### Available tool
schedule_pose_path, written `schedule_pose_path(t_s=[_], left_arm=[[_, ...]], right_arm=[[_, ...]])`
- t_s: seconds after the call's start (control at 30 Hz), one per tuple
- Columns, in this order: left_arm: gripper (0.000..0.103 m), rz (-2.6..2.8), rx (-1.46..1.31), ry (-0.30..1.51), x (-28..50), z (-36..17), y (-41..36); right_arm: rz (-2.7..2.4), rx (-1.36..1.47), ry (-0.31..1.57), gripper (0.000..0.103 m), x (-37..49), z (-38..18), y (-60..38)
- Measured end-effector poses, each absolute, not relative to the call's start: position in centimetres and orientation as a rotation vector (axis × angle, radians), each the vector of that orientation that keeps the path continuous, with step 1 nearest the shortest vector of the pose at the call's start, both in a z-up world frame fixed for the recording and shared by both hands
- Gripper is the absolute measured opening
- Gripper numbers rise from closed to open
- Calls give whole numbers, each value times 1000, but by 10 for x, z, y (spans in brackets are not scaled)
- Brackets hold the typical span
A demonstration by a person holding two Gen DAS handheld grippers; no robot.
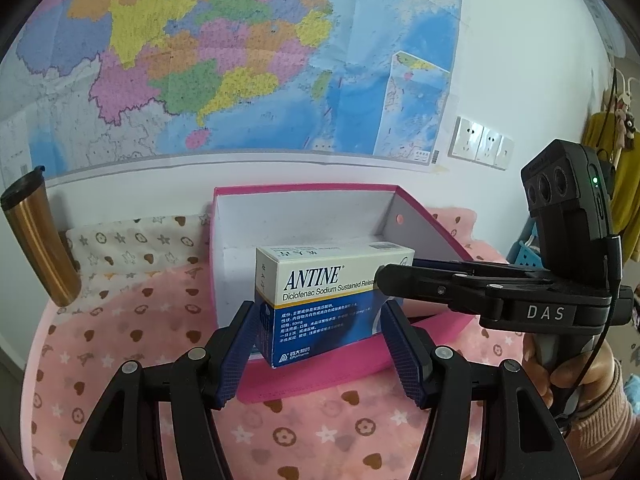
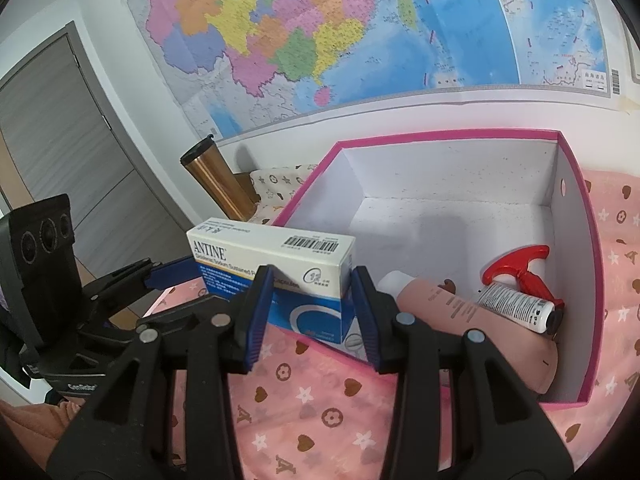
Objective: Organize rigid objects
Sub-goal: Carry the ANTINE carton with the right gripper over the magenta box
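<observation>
The medicine box point(image 1: 332, 300) marked ANTINE sits raised over the near rim of the pink storage box point(image 2: 576, 216), held from 2 sides at once; the left tongs point(image 1: 320, 344) have their blue pads point(image 1: 240, 344) pressed on the 2 short ends of the medicine box, partly closed on it; the right tongs point(image 2: 312, 312) are likewise partly closed, their pads point(image 2: 258, 312) clamped across its narrow thickness near one end. In the left wrist view the right tongs reach in from the right, a hand point(image 1: 576, 376) in a pink sleeve gripping the handle. The storage box stands open on a counter spread with a pink patterned cloth point(image 2: 320, 412), close to the back edge by the wall; inside it, toward its right side, lie a pink bottle point(image 2: 448, 308) and a white spray bottle point(image 2: 516, 304) with a red trigger, touching each other. A bronze tumbler point(image 1: 36, 236) stands near the counter's back left corner, below a wall map point(image 1: 240, 60).
</observation>
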State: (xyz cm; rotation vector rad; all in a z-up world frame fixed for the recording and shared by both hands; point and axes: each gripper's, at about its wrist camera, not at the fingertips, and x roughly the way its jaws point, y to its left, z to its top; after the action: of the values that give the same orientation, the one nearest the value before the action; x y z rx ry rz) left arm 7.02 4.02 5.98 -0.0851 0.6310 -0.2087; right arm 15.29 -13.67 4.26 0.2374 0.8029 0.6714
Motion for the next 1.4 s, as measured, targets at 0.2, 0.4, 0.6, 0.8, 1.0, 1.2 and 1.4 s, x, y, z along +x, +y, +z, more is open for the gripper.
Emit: schedule_pose_path(t_s=[0.2, 0.4, 0.6, 0.8, 1.0, 1.2, 1.4], left_arm=[[63, -207, -95, 640, 73, 58, 42], [63, -210, -111, 655, 78, 55, 45], [63, -212, -122, 670, 82, 52, 47], [63, -206, -130, 684, 85, 48, 48], [63, -205, -131, 686, 86, 47, 49], [63, -198, -131, 698, 91, 46, 49], [63, -189, -126, 712, 96, 44, 49]], right_arm=[[672, 238, 812, 44, 156, 40, -136], [670, 238, 819, 44, 158, 38, -136], [668, 241, 829, 44, 163, 34, -135], [668, 247, 842, 44, 166, 30, -136], [667, 253, 850, 44, 169, 27, -135], [662, 256, 860, 44, 172, 23, -135], [659, 258, 873, 44, 176, 20, -135]])
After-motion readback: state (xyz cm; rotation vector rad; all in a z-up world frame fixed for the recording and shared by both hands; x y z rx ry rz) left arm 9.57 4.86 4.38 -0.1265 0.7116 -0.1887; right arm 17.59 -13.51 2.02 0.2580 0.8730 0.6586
